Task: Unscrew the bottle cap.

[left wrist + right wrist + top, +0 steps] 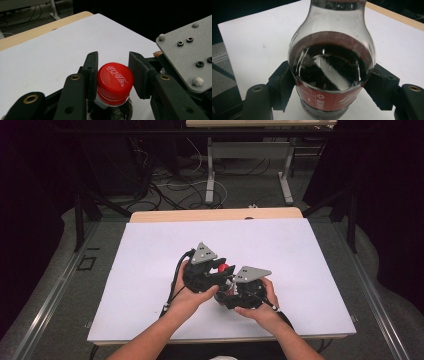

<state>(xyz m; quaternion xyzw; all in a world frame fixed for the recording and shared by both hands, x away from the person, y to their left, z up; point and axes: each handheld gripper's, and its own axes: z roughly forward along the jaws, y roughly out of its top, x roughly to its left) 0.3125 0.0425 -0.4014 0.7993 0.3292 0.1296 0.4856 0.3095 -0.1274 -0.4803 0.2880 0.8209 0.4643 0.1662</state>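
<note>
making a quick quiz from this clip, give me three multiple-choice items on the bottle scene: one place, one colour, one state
1. Where do the left gripper's jaws sit?
A. at the bottle's cap
B. at its base
C. on the table edge

2. What colour is the cap?
A. blue
B. red
C. white

3. What is the right gripper doing?
A. lying open beside the bottle
B. holding a cloth
C. clamped on the bottle

Answers: 1 A, the jaws flank the cap in the left gripper view. 2 B, it shows bright red. 3 C, its jaws press both sides at the red label.
</note>
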